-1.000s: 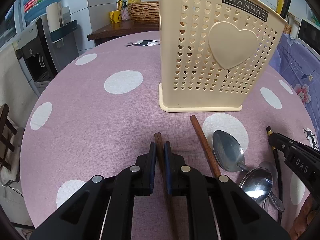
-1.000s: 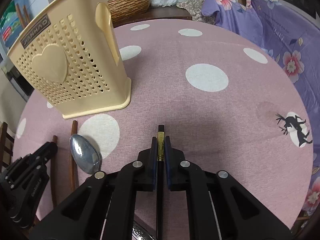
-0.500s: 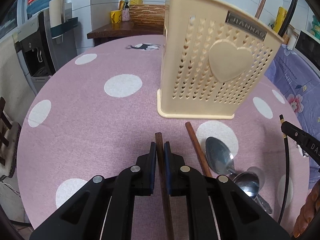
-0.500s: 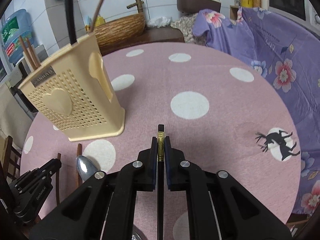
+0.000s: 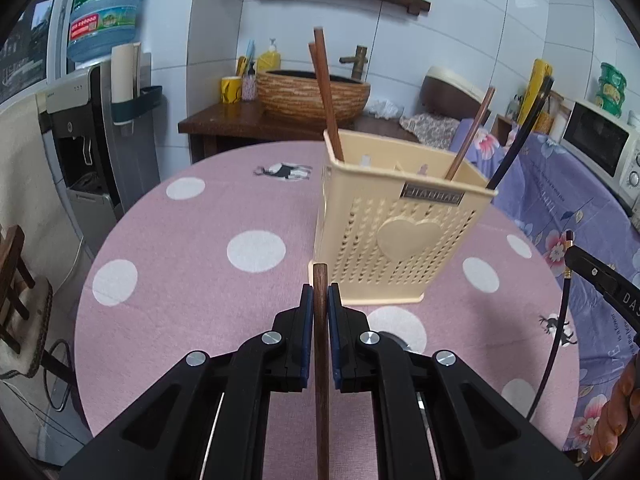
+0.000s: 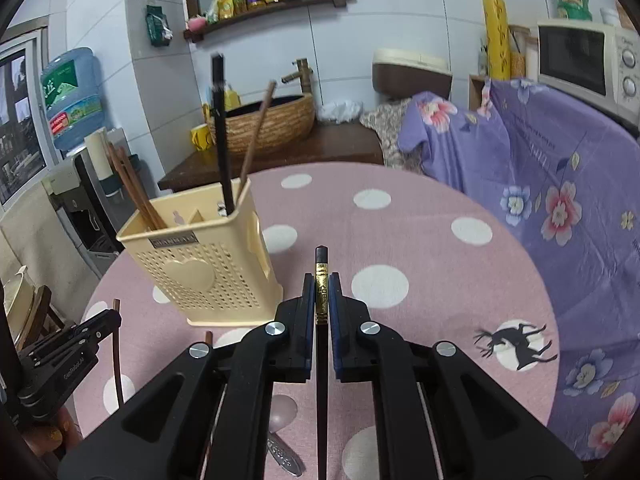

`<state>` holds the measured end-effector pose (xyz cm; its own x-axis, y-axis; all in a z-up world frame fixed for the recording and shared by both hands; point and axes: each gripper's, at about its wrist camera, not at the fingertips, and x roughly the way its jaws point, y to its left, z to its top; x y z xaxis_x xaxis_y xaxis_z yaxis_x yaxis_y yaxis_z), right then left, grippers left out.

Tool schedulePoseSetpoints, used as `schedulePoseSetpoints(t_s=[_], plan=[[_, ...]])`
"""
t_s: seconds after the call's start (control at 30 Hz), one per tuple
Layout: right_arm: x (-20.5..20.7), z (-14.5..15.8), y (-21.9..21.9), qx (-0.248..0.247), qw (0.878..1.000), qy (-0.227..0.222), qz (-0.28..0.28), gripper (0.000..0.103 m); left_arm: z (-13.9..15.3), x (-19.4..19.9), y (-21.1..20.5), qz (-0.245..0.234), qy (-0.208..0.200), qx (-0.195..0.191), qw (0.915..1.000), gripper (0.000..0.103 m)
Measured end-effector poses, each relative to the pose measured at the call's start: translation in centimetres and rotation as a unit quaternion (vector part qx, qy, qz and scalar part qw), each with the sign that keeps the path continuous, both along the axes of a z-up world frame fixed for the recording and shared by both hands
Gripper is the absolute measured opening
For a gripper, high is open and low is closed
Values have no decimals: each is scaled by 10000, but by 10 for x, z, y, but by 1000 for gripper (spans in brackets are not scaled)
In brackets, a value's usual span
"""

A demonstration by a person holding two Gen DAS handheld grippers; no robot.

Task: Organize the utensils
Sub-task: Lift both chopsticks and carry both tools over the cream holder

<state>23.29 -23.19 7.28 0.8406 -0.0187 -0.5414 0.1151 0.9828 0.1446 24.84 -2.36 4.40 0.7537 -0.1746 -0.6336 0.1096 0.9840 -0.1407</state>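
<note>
- The cream plastic utensil holder with heart-shaped perforations (image 5: 394, 236) stands upright on the round worktop under a pink cloth with white dots (image 5: 192, 264), and it is already partly filled: two brown wooden chopsticks (image 5: 326, 92) lean in its left compartment, another brown one (image 5: 470, 132) and a black chopstick (image 5: 520, 128) in the right.
- Judging by that, the sorting is well under way but not finished.
- Left to do: a loose brown chopstick end (image 6: 208, 337) lies on the cloth in front of the holder, and at least one metal spoon (image 6: 280, 432) lies near the bottom of the right wrist view. The gripper bodies hide most of that area, so there may be more.
- The left hand-held gripper (image 5: 320, 304) has its jaws nearly closed, pinching a dark brown wooden chopstick (image 5: 321, 360) that pokes out a little beyond the pads, its tip showing just before the holder's base.
- The right hand-held gripper (image 6: 321, 292) is clamped fully on a black chopstick with a gold band near its end (image 6: 321, 280), held clear of the cloth, to the right of the holder.
- Both held sticks are above the worktop and not yet over the holder's mouth; dropping them in looks like the next step.
</note>
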Motion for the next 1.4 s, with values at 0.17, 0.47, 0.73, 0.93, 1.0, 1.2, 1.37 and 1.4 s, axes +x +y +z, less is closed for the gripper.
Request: schedulePoseSetpoints(t_s=[0.17,0.47,0.73,0.93,1.0,1.2,1.37,1.4], plan=[[-20,21,8,-346,9987,-371,-29,8,19,-9,4,-44,-272,-30,9996,8],[-37,47,7,-293,9978,-579,152,8,46,-20,14,-68,-567,-171,9982,8],[-35,52,4,-53,9983,-503,277,8,53,-24,18,-112,-630,-226,9977,8],[-33,57,2,37,9982,-463,376,8,60,-28,19,-164,-725,-267,9969,8],[-32,60,3,47,9980,-471,416,8,65,-29,20,-179,-774,-278,9964,8],[-33,79,10,6,9965,-559,619,8,85,-30,23,-176,-989,-322,9944,8],[-32,115,18,122,9929,-760,905,8,118,-27,21,-272,-1253,-328,9912,8],[-33,129,22,99,9913,-888,963,8,128,-27,21,-282,-1347,-316,9900,8]])
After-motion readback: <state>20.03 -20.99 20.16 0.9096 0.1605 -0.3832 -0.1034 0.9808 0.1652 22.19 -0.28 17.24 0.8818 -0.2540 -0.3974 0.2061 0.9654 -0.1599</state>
